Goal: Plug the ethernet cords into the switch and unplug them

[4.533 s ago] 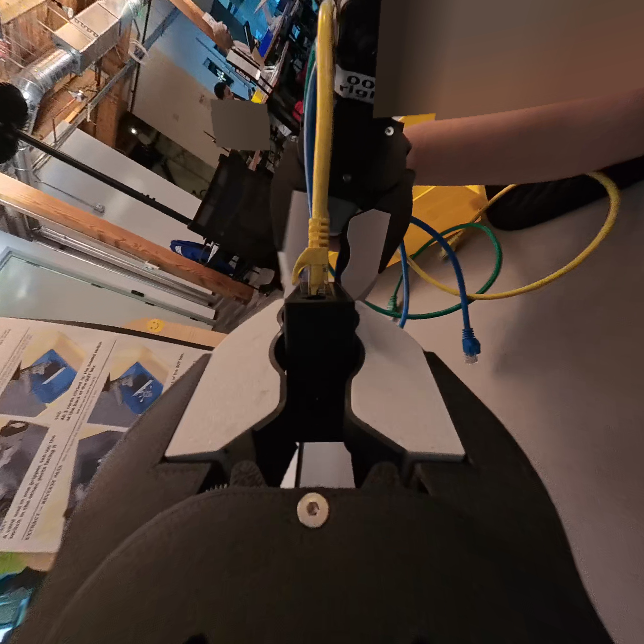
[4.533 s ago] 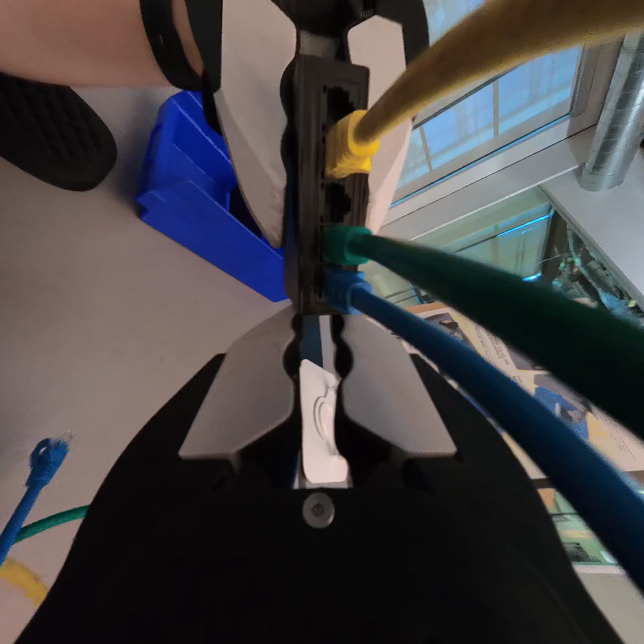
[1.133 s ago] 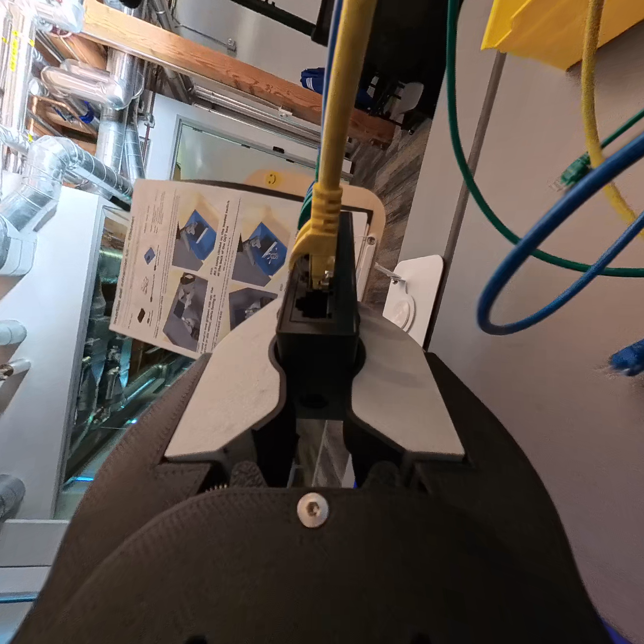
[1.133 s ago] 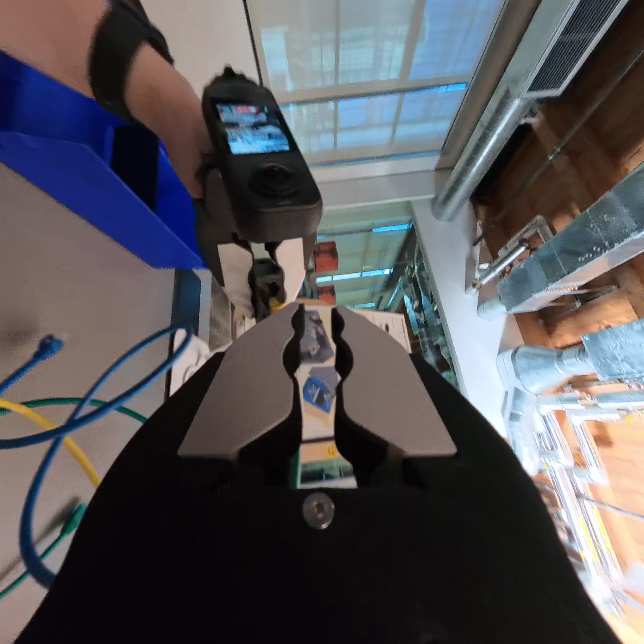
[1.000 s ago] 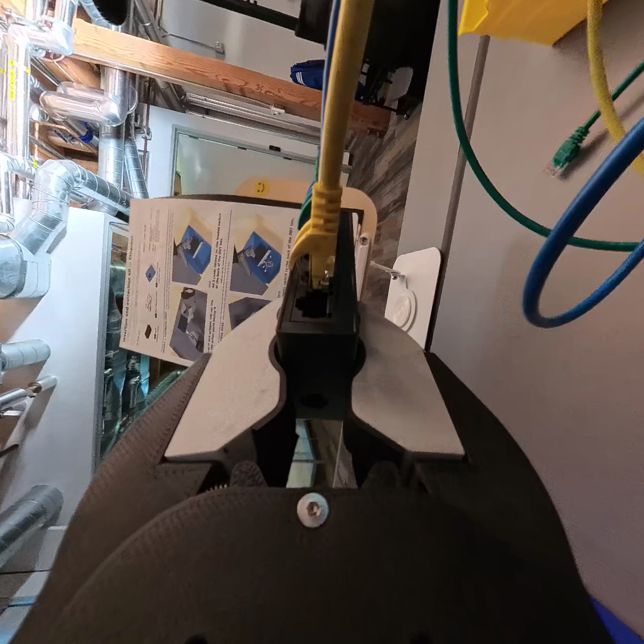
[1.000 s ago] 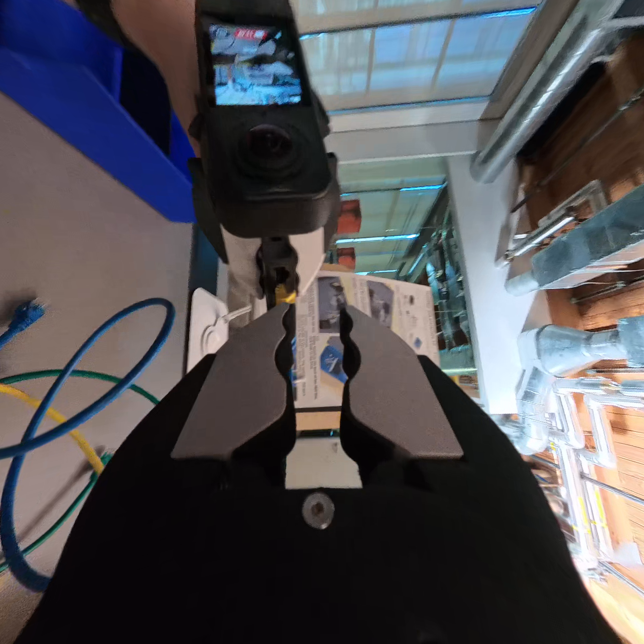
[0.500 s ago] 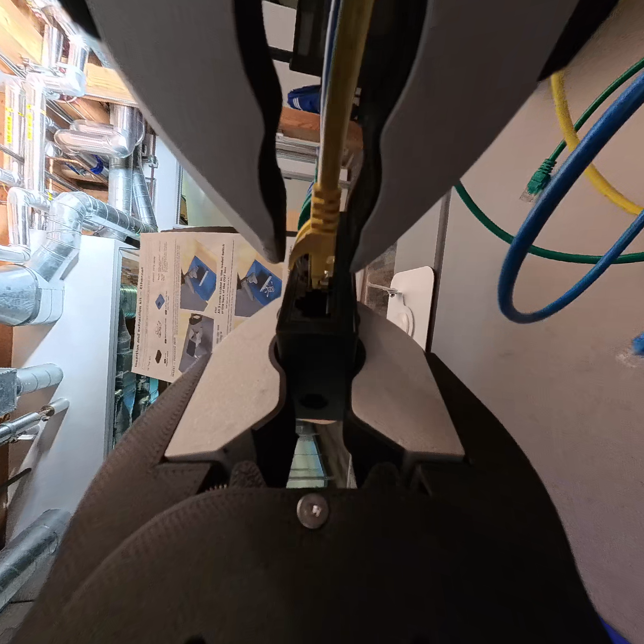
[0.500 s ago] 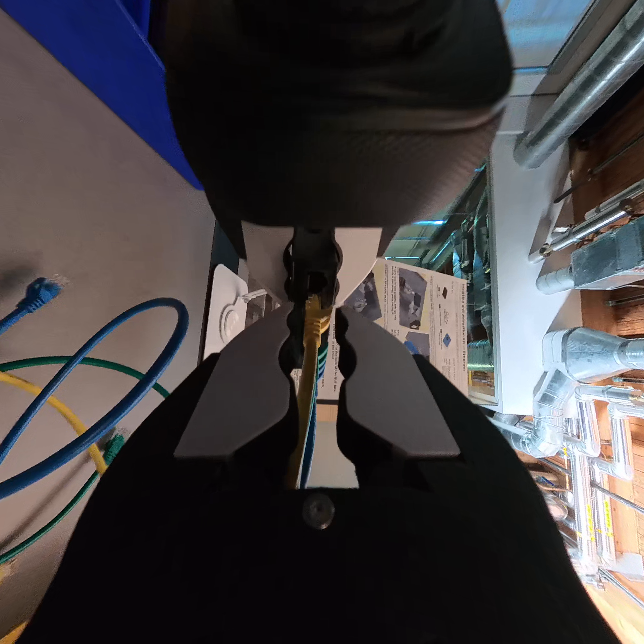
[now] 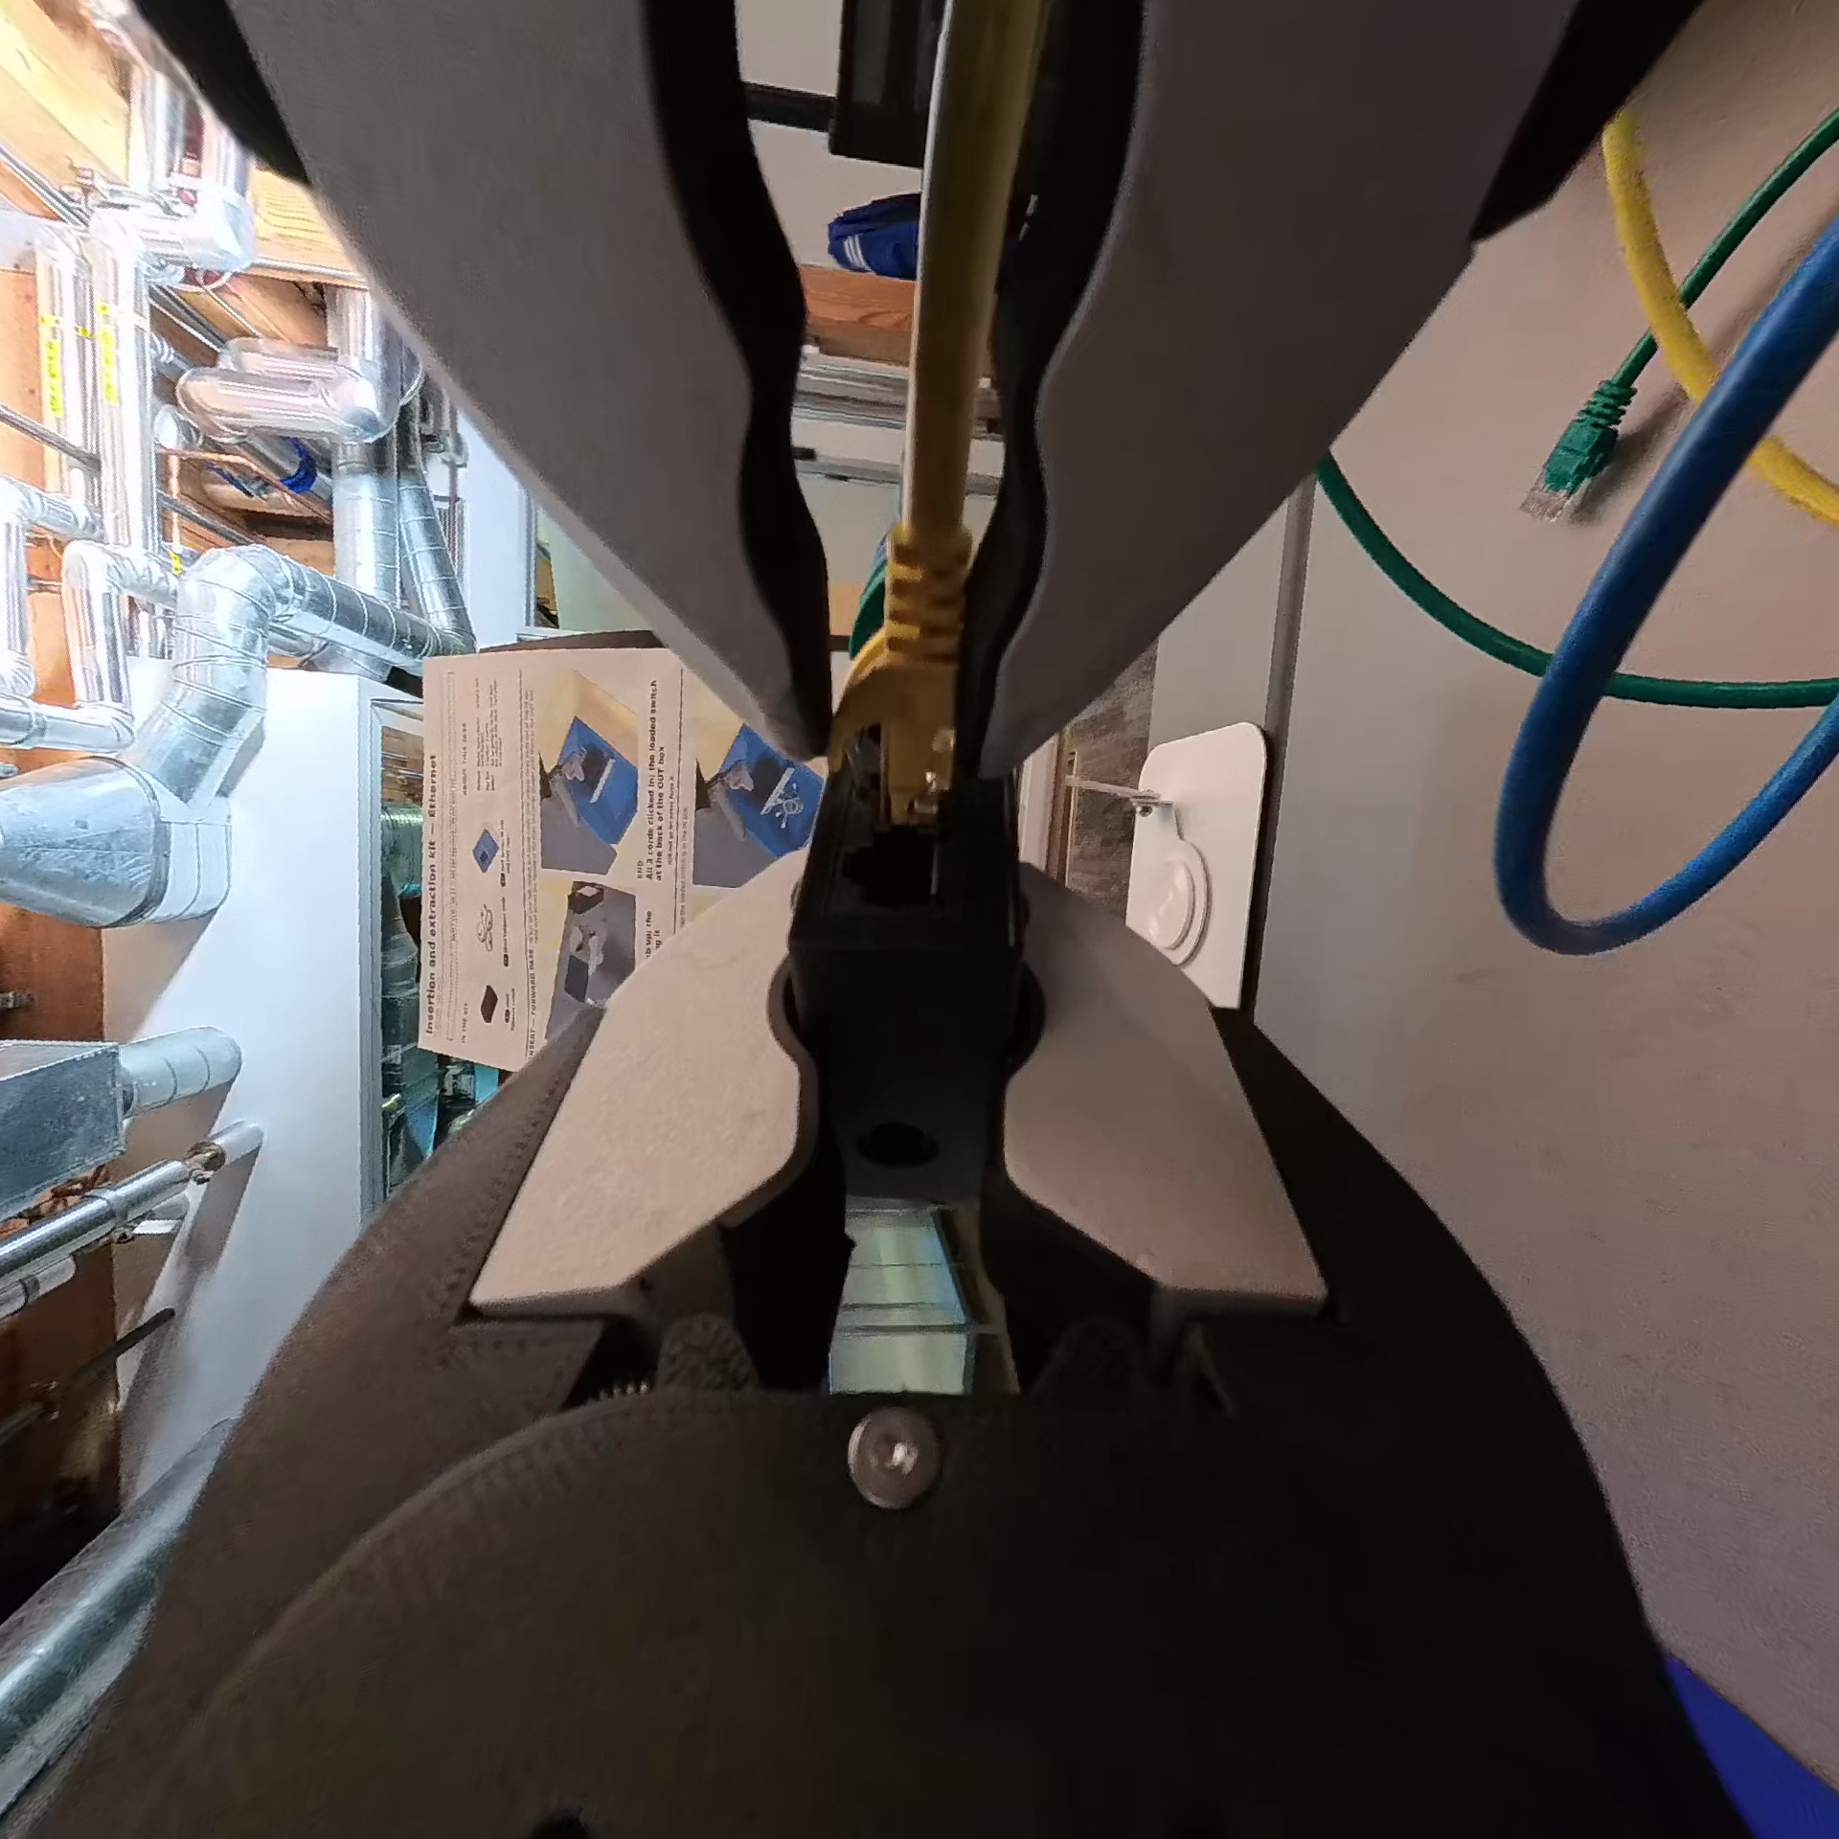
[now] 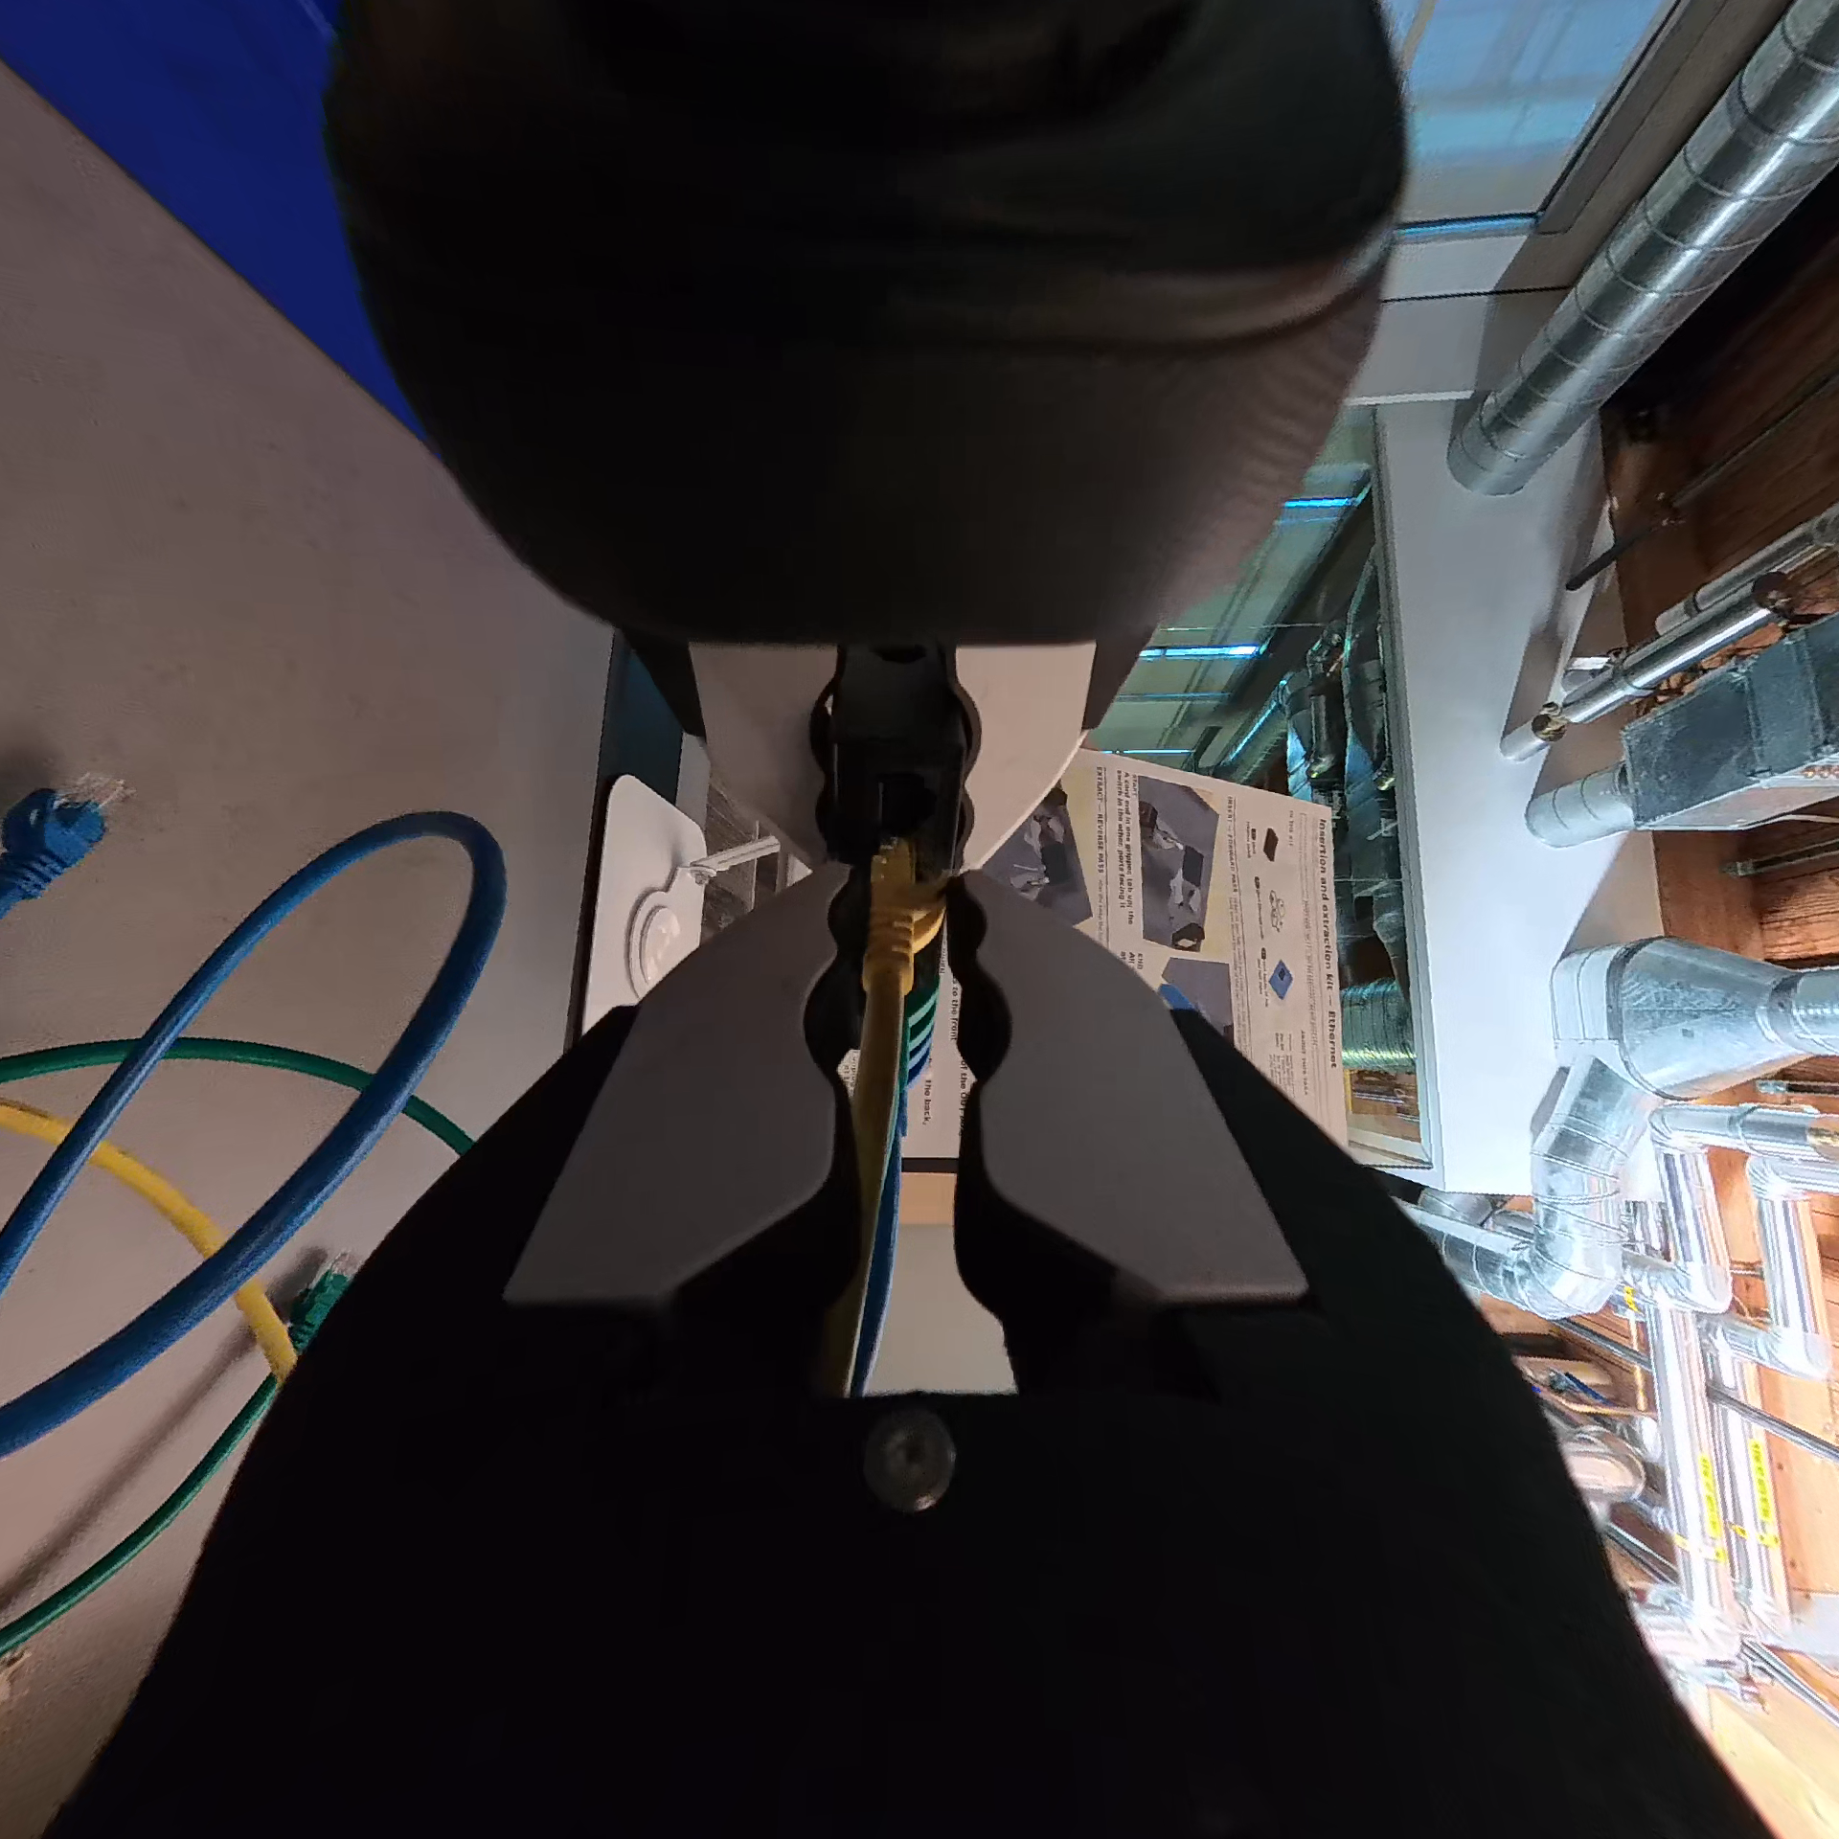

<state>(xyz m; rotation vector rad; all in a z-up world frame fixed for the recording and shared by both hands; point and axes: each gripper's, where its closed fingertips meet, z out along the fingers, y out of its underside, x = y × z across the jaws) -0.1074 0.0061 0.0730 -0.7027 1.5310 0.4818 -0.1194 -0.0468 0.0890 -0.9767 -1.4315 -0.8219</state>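
My left gripper (image 9: 911,896) is shut on the black switch (image 9: 911,1005) and holds it in the air beside the table. A yellow cord's plug (image 9: 920,637) sits in one of the switch's ports. My right gripper (image 10: 901,886) faces the switch (image 10: 901,756) head on. Its jaws stand narrowly apart and close around the yellow plug (image 10: 896,916), pinching it. The right gripper's fingers (image 9: 617,398) fill the top of the left wrist view. A green cord (image 10: 920,1005) and a blue cord (image 10: 889,1244) run behind the yellow one; their ports are hidden.
The cords' loose ends lie in loops on the grey table (image 10: 249,597): a blue plug (image 10: 50,836), a green plug (image 10: 318,1294) and a yellow cord (image 10: 149,1174). A white mount (image 9: 1204,856), an instruction sheet (image 9: 597,796) and a blue bin (image 10: 149,149) are nearby.
My right gripper has come up to the switch, slid along the yellow cord and narrowed its jaws around the yellow plug. My left gripper has kept hold of the switch.
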